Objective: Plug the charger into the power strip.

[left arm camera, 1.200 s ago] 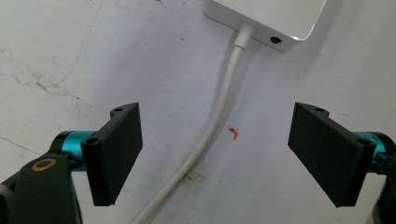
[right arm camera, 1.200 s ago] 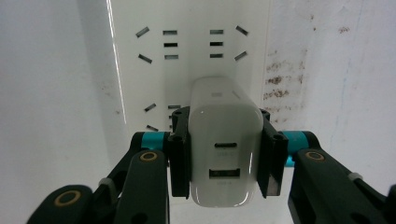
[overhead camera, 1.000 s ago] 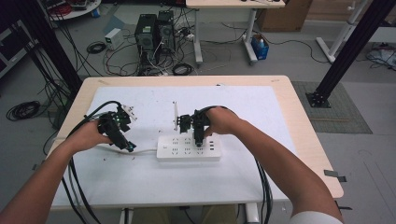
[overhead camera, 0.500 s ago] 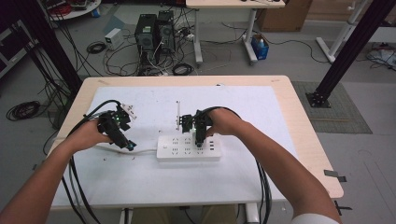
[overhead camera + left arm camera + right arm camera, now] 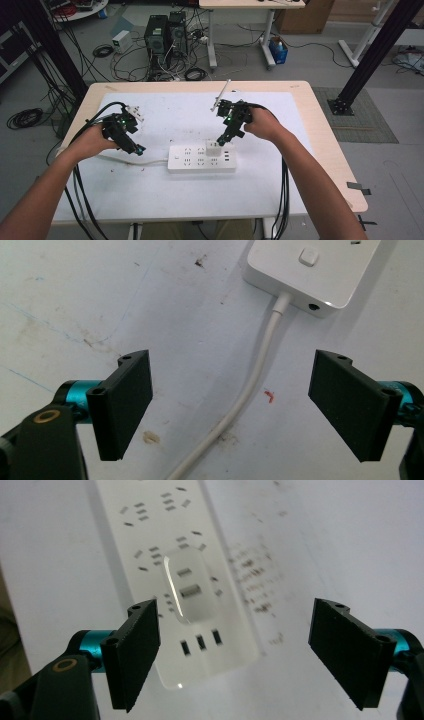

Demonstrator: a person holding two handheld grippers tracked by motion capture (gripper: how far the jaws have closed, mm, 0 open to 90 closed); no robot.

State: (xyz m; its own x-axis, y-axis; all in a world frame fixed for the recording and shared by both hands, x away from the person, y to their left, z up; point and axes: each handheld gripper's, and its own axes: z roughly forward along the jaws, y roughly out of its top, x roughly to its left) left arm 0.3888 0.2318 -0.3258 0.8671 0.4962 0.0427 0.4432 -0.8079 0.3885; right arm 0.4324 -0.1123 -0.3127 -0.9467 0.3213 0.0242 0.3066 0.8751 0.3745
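High view looks forward and down over the whole white-covered table [image 5: 165, 200], from well back. Left gripper view sits close above the tabletop, facing down past its own jaws at the power strip's [image 5: 320, 270] cable end. Right gripper view peers down, blurred, onto that same power strip [image 5: 165, 545] and its plugged-in white charger [image 5: 190, 587]; all three share it.
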